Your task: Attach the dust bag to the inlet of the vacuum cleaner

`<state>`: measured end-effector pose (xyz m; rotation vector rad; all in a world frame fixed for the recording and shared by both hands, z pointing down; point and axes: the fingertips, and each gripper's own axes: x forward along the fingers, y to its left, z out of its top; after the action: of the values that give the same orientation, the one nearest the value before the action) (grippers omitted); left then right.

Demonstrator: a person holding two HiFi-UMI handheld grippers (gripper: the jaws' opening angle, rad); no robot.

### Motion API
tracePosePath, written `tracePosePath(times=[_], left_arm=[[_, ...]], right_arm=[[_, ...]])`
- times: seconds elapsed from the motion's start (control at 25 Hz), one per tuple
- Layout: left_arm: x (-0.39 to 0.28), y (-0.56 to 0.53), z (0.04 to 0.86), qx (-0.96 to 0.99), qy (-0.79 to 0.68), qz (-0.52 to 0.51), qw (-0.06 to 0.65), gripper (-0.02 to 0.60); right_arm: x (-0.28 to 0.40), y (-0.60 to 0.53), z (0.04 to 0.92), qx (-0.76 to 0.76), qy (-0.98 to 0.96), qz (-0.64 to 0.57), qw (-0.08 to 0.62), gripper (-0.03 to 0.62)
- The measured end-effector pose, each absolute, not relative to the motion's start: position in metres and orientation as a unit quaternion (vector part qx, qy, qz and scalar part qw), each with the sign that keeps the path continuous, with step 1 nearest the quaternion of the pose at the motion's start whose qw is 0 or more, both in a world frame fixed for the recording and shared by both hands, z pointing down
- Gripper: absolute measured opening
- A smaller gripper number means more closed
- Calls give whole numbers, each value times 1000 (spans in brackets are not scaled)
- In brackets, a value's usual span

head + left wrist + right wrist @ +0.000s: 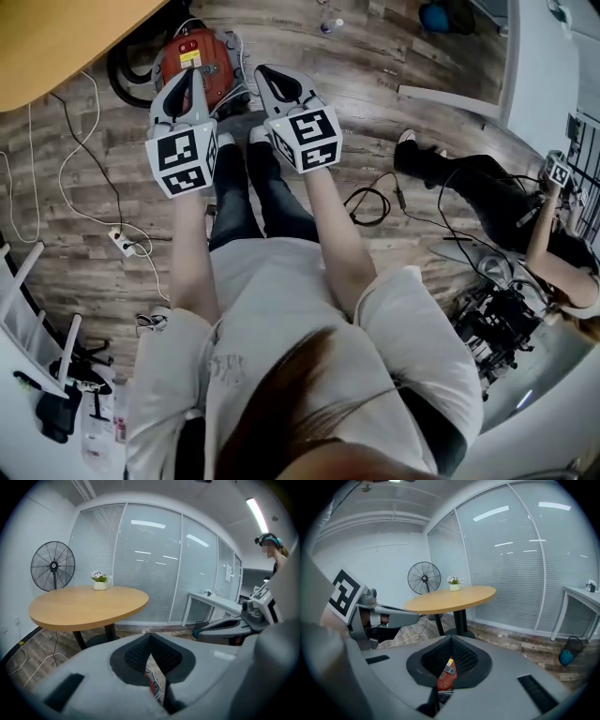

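Nearest to the camera is the person's brown hair (281, 403), low in the head view. Both arms reach toward the upper left of the frame. One red, rounded plastic vacuum cleaner (199, 52) stands there on the wooden floor (103, 169), beyond and below the tips; its long axis cannot be told. The left hand-held gripper (190, 77) overlaps it in the picture and seems nearer, and the right hand-held gripper (265, 71) is just beside it. Both have their jaws closed together and hold nothing. Counted: one vacuum cleaner, two hand-held grippers, and no dust bag in sight.
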<state>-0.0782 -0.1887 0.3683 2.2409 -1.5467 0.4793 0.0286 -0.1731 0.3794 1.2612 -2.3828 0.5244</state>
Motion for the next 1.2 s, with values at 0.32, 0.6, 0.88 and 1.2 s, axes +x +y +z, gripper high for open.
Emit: tracePosePath(times=[0.32, 0.6, 0.88, 1.2], left_arm=[[-83, -171, 311, 799, -557, 152, 169, 17], [-87, -139, 267, 811, -548, 138, 148, 17], [-92, -126, 228, 814, -553, 125, 125, 17], [-84, -123, 179, 824, -551, 99, 89, 17]], right_arm=[[31, -157, 319, 446, -864, 158, 174, 2], [34, -128, 275, 440, -875, 130, 155, 2], [34, -110, 229, 427, -888, 100, 141, 2], [48, -95, 196, 432, -887, 98, 132, 2]])
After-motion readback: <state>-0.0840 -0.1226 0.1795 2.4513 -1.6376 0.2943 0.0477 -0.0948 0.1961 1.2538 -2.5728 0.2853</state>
